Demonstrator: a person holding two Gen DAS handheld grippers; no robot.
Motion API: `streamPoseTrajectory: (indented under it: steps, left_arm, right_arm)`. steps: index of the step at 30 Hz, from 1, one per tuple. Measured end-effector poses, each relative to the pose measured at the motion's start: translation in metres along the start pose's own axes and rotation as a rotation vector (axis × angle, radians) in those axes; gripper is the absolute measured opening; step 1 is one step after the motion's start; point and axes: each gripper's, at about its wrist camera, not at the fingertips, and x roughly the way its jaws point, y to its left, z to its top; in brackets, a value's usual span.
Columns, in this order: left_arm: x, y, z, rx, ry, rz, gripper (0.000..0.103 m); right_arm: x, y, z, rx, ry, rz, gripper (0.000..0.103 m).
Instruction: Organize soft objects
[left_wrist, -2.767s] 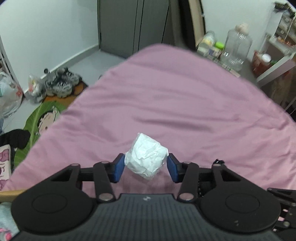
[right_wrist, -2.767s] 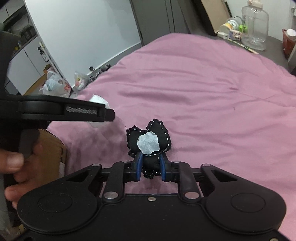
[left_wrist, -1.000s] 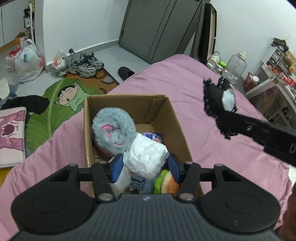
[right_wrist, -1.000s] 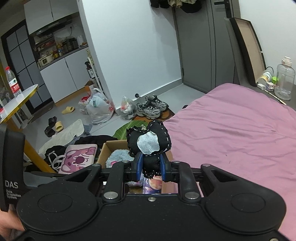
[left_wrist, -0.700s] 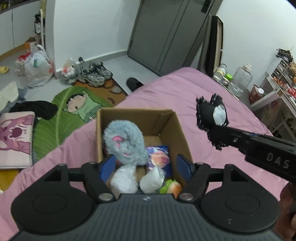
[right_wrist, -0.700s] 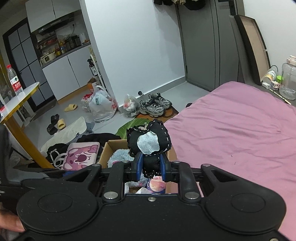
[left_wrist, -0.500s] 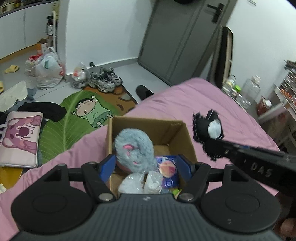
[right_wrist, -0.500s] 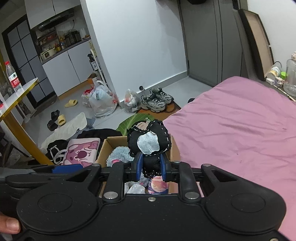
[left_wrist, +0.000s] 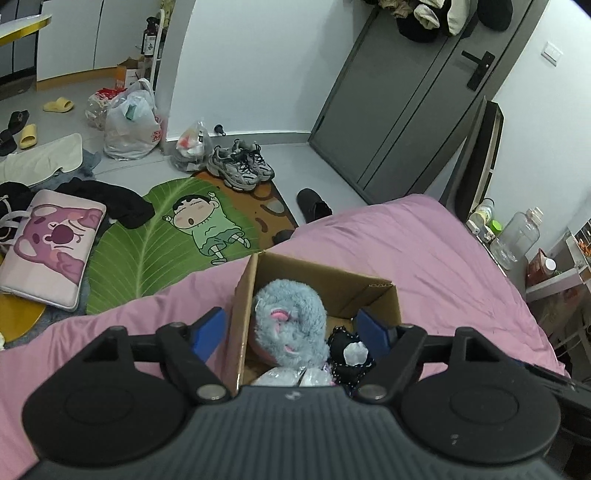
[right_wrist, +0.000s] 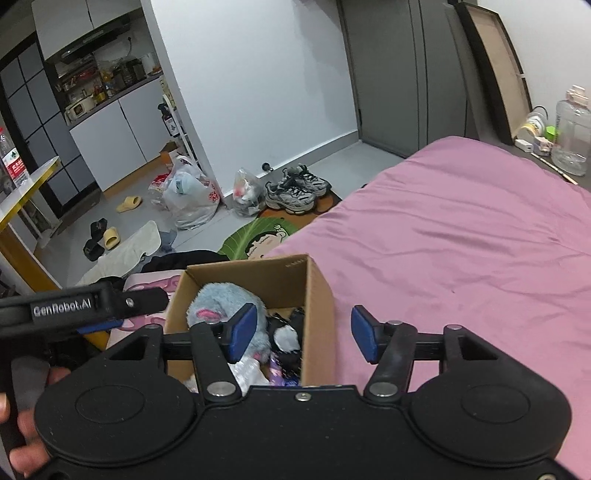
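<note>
A brown cardboard box (left_wrist: 373, 295) (right_wrist: 317, 295) stands on the pink bed near its edge. Inside lie a grey plush (left_wrist: 291, 321) (right_wrist: 221, 299), a black toy with a white patch (left_wrist: 351, 356) (right_wrist: 286, 338) and a white crinkly bundle (left_wrist: 295, 376) (right_wrist: 247, 371). My left gripper (left_wrist: 291, 334) hangs over the box, its jaws opening, with nothing pressed between them. My right gripper (right_wrist: 303, 334) is over the box's right wall, jaws opening, and the black toy sits in the box below them, free of the pads.
The pink bedspread (right_wrist: 461, 240) spreads to the right. On the floor lie a leaf rug (left_wrist: 147, 236), sneakers (left_wrist: 240, 168), plastic bags (left_wrist: 129, 125) and a pink pouch (left_wrist: 48, 247). A hand (right_wrist: 22, 424) holds the left gripper's handle. A clear jug (right_wrist: 570, 129) stands beside the bed.
The left gripper let the white bundle fall into the box and widened while rising. The right gripper opened, and the black toy dropped into the box beside the grey plush.
</note>
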Motion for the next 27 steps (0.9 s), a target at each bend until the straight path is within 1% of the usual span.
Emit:
streamPoseTrajectory:
  steps: [4,6,9,12,14,16,18,20,23,25,27]
  left_arm:
    - [-0.010,0.002,0.001,-0.008,-0.008,0.002,0.079]
    - [-0.015,0.004,0.002,-0.010,-0.025,0.016,0.081]
    - [-0.023,0.007,0.004,0.001,-0.039,0.051,0.081]
    - [-0.032,0.014,0.004,0.006,-0.027,0.056,0.082]
    - [-0.039,0.015,0.002,0.027,-0.019,0.066,0.082]
    - [-0.046,0.015,0.001,0.050,-0.012,0.057,0.082]
    - [-0.054,0.013,-0.001,0.073,-0.004,0.051,0.082]
    - [-0.061,0.010,-0.002,0.092,-0.003,0.054,0.086]
    - [-0.073,0.003,-0.005,0.111,-0.003,0.047,0.090]
    - [-0.082,-0.003,-0.006,0.127,-0.007,0.034,0.091]
    - [-0.091,-0.011,-0.008,0.146,-0.013,0.027,0.094]
  right_arm:
    - [-0.015,-0.008,0.002,0.017,-0.025,-0.015,0.066]
    - [-0.024,-0.014,0.001,0.028,-0.040,-0.025,0.068]
    - [-0.035,-0.024,-0.001,0.056,-0.059,-0.034,0.072]
    - [-0.033,-0.028,-0.002,0.067,-0.052,-0.038,0.073]
    - [-0.034,-0.027,-0.003,0.067,-0.041,-0.035,0.073]
    - [-0.038,-0.028,-0.003,0.069,-0.041,-0.028,0.079]
    - [-0.045,-0.029,-0.001,0.072,-0.043,-0.023,0.081]
    - [-0.052,-0.032,0.001,0.072,-0.049,-0.014,0.084]
    - [-0.067,-0.037,0.005,0.078,-0.059,0.003,0.091]
    - [-0.074,-0.038,0.007,0.067,-0.057,0.001,0.095]
    - [-0.083,-0.040,0.009,0.052,-0.049,0.000,0.098]
